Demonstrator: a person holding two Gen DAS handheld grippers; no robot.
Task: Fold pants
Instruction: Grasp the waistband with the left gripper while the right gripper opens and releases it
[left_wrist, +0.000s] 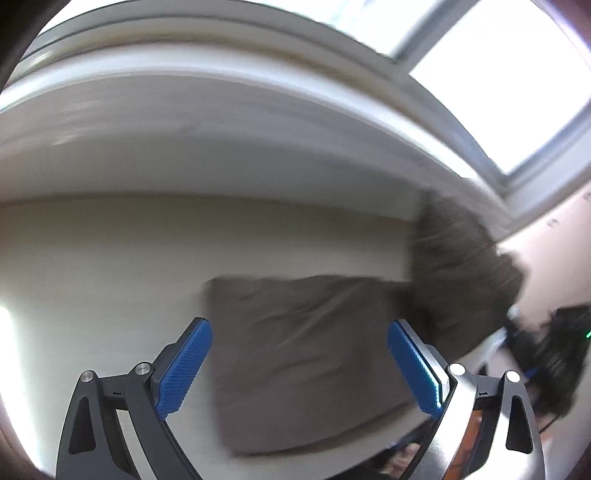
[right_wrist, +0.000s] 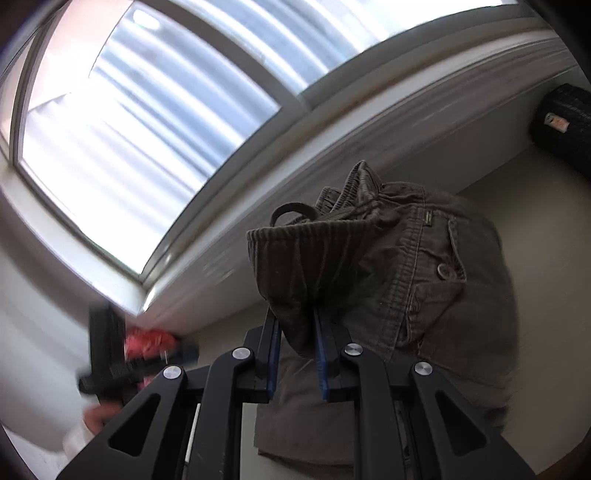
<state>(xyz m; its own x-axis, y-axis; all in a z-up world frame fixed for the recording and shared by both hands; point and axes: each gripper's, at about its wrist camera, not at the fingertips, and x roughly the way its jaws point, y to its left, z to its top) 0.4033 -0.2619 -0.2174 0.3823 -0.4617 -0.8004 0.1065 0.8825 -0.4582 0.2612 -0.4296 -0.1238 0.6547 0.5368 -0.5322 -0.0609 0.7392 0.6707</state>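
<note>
Pants (right_wrist: 388, 266) waistband lifted, right gripper (right_wrist: 295, 325) jaws clamping it

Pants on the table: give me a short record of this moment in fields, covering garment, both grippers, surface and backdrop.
garment: brown pants, waistband end lifted, other end lying flat on the table
right gripper: shut on the ribbed waistband, holding it up above the table
left gripper: open, nothing between its blue pads, hovering over the flat part of the pants
pocket detail: buttoned flap pocket facing the right wrist camera
backdrop: window behind the table
image quality: both views motion-blurred
</note>
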